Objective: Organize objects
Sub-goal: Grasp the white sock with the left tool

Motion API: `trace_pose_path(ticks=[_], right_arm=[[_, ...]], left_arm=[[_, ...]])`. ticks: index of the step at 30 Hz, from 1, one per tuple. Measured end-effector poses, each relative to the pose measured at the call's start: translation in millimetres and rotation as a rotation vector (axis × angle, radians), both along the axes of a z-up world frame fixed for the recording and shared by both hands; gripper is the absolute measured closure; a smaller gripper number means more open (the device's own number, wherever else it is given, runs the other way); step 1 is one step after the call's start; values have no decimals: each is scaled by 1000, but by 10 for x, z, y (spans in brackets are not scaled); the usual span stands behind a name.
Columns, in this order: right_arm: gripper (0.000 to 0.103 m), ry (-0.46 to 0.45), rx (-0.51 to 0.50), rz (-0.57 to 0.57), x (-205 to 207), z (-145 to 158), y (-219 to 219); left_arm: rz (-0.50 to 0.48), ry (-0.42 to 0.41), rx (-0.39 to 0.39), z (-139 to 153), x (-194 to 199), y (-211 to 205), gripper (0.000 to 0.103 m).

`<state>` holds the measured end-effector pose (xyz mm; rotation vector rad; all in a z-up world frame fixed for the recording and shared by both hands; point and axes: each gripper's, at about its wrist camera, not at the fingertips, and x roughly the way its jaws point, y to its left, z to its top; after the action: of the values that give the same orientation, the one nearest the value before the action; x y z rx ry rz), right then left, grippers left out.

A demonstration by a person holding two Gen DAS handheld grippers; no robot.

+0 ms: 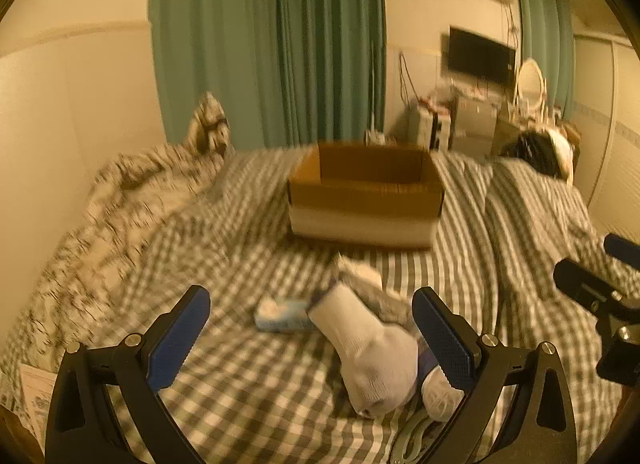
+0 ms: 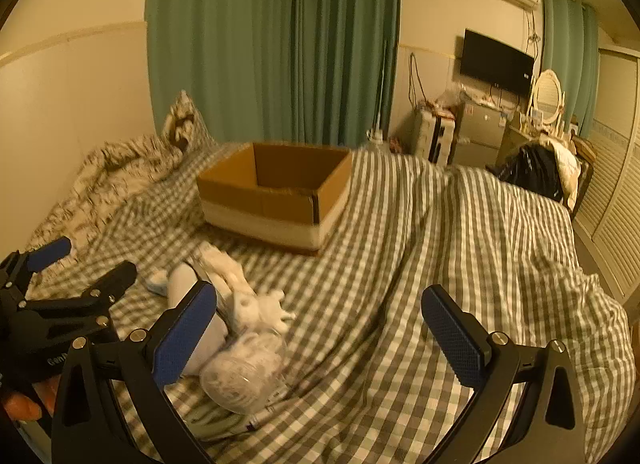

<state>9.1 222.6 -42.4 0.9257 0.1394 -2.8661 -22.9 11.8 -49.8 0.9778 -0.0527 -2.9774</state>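
Observation:
An open cardboard box [image 1: 366, 194] stands on the checked bed cover, also in the right wrist view [image 2: 276, 200]. In front of it lies a small pile: a white sock [image 1: 370, 352], a grey-white cloth [image 1: 360, 276], a small light-blue packet [image 1: 280, 314] and a round white item [image 1: 440, 396]. In the right wrist view the pile shows a white sock [image 2: 208, 328], a white cloth [image 2: 240, 288] and a clear round container [image 2: 244, 372]. My left gripper [image 1: 312, 328] is open and empty, above the sock. My right gripper [image 2: 320, 328] is open and empty, right of the pile.
A patterned blanket [image 1: 120, 200] is bunched at the bed's left by the wall. Green curtains [image 1: 268, 44] hang behind. A black bag [image 2: 532, 172] sits at the bed's far right corner. A folded ridge of cover [image 2: 420, 224] runs right of the box.

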Motion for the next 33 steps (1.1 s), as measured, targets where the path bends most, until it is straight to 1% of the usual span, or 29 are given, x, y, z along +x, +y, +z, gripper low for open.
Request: trace_pose_path(ticks=[4,5,6,8,10,11,13,14,15,16,17,20,25,29,33], right_arm=[[0,-62,16,-8,-120,-231,18],[0,-75,18,-9,-146,-285,19],[0,-90,23,-7,-173,-343,16],[0,-112,32,-5,-215,-431,11],[0,-130,34,-5,-250,-489,5],[0,-138,33,-5,-266,-515,7],[0,-154,33,-5,-286,-552,0],[0,-161,36,-5,-291,-568,-11],[0,-165,41,-4,-292,-581,-25],[0,-166,46,-4,-285,-588,-40],[0,-168,50,-3,-280,-590,-52],[0,-174,52,-5,-258,-582,-95],[0,-218,44,3,-255,-658,-234],[0,-296,5,36,-310,-828,-408],[1,-407,-48,50,-427,-1114,-545]], left_arm=[[-29,-95,-19,-346,-118,127,3],[-41,-129,-31,-458,-157,170,4],[-37,-153,-34,-545,-175,194,4],[-66,-212,-50,-758,-224,258,4],[-95,-245,-32,-905,-236,286,5],[-107,-255,-16,-929,-240,286,5],[-143,-273,28,-981,-239,293,14],[-166,-273,48,-982,-224,309,30],[-196,-274,74,-966,-206,320,53],[-214,-275,98,-954,-190,313,54],[-209,-269,94,-929,-161,320,57],[-196,-241,62,-810,-61,294,61],[-125,-164,13,-512,22,52,61],[-63,-127,-4,-360,-9,-196,61],[-36,-117,12,-308,-13,-348,61]])
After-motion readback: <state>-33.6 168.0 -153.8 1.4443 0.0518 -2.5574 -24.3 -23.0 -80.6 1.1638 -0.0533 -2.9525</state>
